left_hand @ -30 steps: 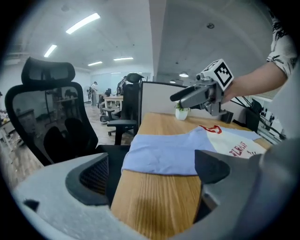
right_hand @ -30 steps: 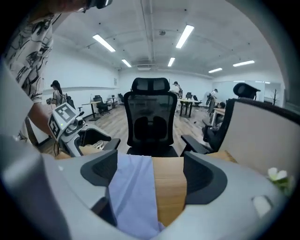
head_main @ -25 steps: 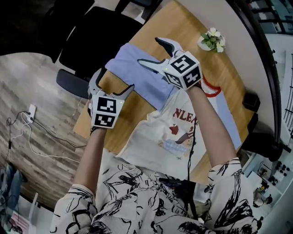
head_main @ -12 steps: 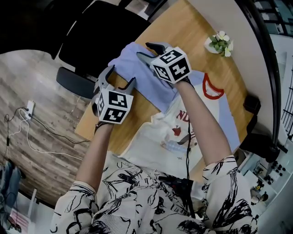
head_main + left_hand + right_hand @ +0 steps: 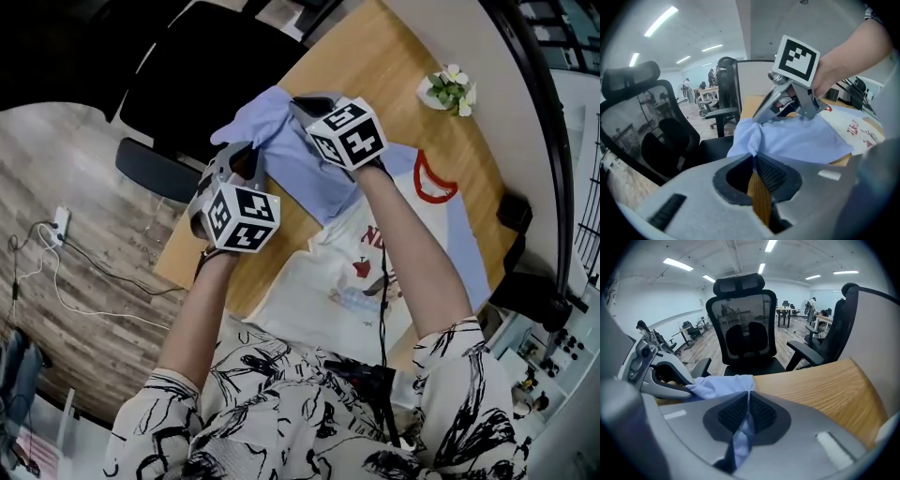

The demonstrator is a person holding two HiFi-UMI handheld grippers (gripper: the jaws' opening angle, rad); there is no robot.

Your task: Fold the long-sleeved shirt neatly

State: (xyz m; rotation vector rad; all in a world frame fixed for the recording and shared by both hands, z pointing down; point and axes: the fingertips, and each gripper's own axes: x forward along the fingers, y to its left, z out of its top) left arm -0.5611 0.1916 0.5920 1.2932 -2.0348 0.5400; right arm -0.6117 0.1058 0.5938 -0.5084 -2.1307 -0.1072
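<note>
The left hand-held gripper [image 5: 240, 156] and right hand-held gripper [image 5: 306, 104] have just closed, pinching the blue sleeve [image 5: 281, 141] on the wooden worktop [image 5: 375, 66]. Beyond the worktop, office chairs [image 5: 745, 329] stand on plank floor [image 5: 75, 169].

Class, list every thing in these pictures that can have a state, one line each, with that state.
left gripper, jaws just closed, shut on the sleeve
right gripper, jaws just closed, shut on the sleeve
sleeve, end pinched by both grippers
shirt, lying print up, not yet folded
office chair, upright, empty
</note>
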